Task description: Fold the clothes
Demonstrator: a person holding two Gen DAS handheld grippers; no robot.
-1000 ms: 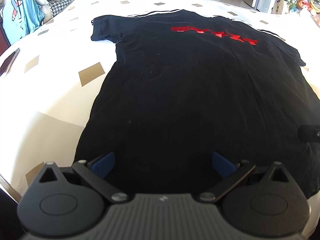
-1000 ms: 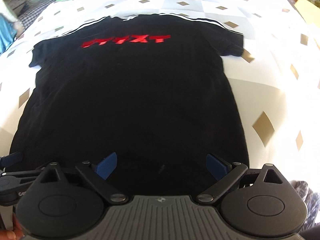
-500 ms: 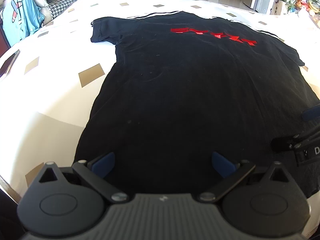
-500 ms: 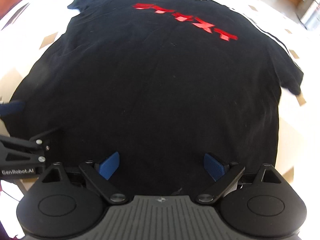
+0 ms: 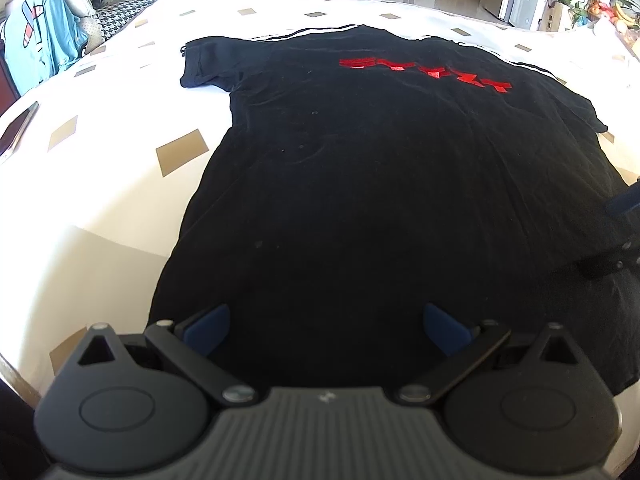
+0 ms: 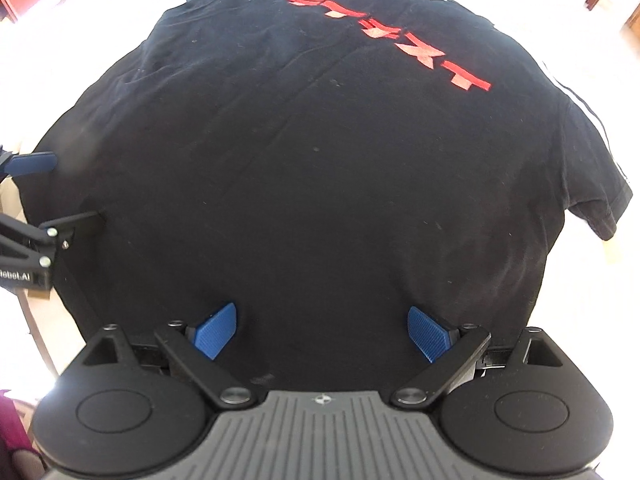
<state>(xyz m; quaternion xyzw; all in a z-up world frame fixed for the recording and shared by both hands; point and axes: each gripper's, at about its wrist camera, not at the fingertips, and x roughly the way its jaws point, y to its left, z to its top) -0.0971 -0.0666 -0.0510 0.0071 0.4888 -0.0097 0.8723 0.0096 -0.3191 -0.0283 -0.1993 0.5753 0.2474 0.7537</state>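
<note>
Black T-shirt [image 5: 380,200] spread flat ahead of both claws for folding — left claw [image 5: 326,328], right claw [image 6: 322,330] wide open, empty, over hem.

Left wrist view: sits low behind the left gripper [image 5: 326,326] at the hem of the shirt [image 5: 380,184], facing along it toward the collar, with the room beyond. It looks from the shirt's left side; the bed [image 5: 100,184] fills its left half.

Right wrist view: sits behind the right gripper [image 6: 322,332], closer and tilted downward, so the shirt [image 6: 320,160] nearly fills the frame.

Shared: both views cover the whole shirt and its red print [image 5: 426,74] [image 6: 392,36]. Each view catches the other gripper at its edge
</note>
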